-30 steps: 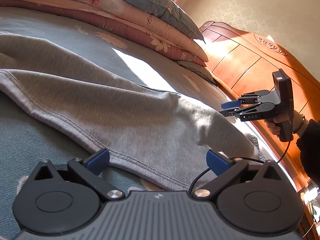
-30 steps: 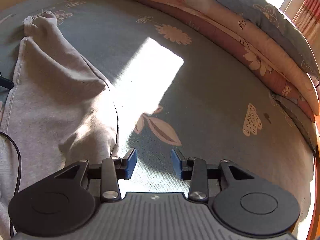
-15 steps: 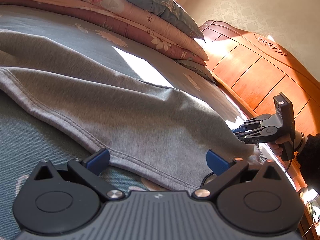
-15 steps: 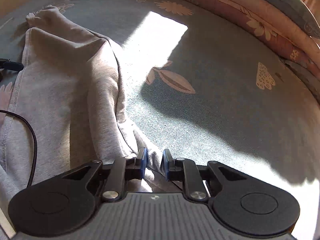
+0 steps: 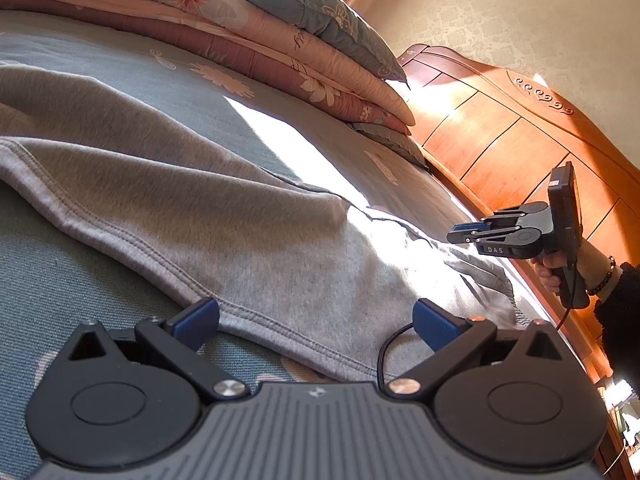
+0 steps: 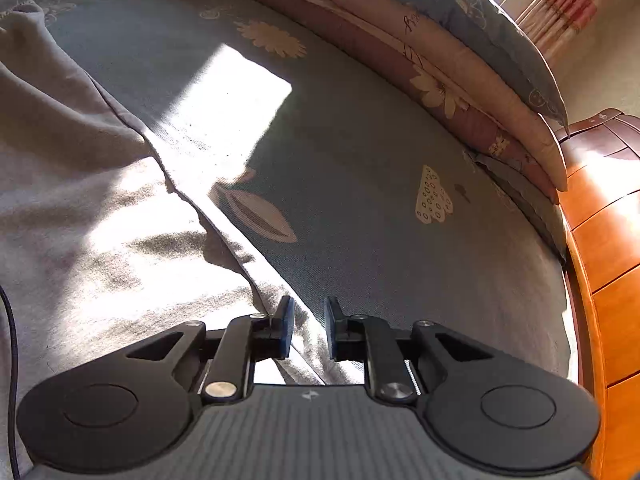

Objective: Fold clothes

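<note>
A grey garment (image 5: 240, 220) lies spread on the bed, its stitched hem running under my left gripper (image 5: 316, 316). That gripper is wide open and low over the hem, its pads clear of the cloth. In the right wrist view the garment (image 6: 80, 220) fills the left side and its edge passes under my right gripper (image 6: 309, 320). The right jaws are opening, with a narrow gap and no cloth pinched. In the left wrist view the right gripper (image 5: 460, 236) hangs just above the garment's far end, held by a hand (image 5: 552, 272).
The blue-green flowered sheet (image 6: 360, 160) stretches to the right of the garment. Folded quilts and a pillow (image 5: 280, 40) are stacked along the far side. A wooden headboard (image 5: 500, 140) borders the bed. A black cable (image 5: 384, 352) trails over the cloth.
Half a second ago the right gripper was low with its jaws closed at the garment's edge. It has since lifted and its jaws have parted, leaving the cloth down. The left gripper has not moved.
</note>
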A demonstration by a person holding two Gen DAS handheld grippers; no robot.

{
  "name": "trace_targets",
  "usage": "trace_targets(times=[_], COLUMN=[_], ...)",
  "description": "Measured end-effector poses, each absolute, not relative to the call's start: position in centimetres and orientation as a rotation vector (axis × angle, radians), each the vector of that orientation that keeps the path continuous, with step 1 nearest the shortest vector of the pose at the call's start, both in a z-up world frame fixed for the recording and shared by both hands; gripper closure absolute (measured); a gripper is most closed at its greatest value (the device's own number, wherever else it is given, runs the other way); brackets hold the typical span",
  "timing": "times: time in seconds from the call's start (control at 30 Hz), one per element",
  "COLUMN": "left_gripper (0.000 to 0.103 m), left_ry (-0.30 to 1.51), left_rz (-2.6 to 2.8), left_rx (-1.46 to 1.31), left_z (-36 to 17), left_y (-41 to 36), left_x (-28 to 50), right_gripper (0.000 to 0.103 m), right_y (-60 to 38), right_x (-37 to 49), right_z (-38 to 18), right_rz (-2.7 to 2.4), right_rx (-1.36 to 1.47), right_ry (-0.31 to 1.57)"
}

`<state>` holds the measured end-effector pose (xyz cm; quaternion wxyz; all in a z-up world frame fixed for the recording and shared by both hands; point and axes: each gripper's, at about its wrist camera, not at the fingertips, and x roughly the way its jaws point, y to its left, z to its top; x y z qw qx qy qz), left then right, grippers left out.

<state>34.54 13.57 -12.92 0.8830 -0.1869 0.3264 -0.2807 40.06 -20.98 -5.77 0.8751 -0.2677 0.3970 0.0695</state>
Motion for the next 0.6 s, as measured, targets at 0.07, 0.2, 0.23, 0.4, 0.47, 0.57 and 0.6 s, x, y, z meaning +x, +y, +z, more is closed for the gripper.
trace_targets(times=[0.07, 0.2, 0.23, 0.4, 0.47, 0.57, 0.6], left_gripper=[0.001, 0.001, 0.001, 0.001, 0.001, 0.001, 0.001], left_ry=[0.672, 0.651, 0.646, 0.629, 0.617, 0.59, 0.579], left_rz=[-0.573, -0.538, -0.529, -0.472, -0.464, -0.434, -0.425], left_rx=[-0.386, -0.384, -0.388, -0.392, -0.381, -0.327, -0.297], left_z=[-12.6, -11.7, -11.5, -10.5, -10.1, -9.2, -8.9], left_y=[13.6, 13.9, 14.1, 14.8, 14.8, 14.3, 14.0], left_x=[34.4, 34.0, 34.0, 33.8, 33.6, 33.0, 32.8], right_gripper=[0.07, 0.056, 0.054, 0.04, 0.033, 0.012, 0.009], right_y=[-20.2, -18.7, -18.4, -18.2, -18.4, -19.1, -19.5], right_x=[38.7, 35.6, 34.6, 29.2, 27.0, 23.5, 22.2], right_z=[-3.4, 0.4, 1.5, 6.0, 7.6, 9.6, 10.2], right_rz=[0.171, 0.218, 0.225, 0.235, 0.207, 0.131, 0.109], right_rx=[-0.507, -0.433, -0.406, -0.278, -0.27, -0.28, -0.273], right_ry=[0.806, 0.771, 0.758, 0.706, 0.684, 0.62, 0.601])
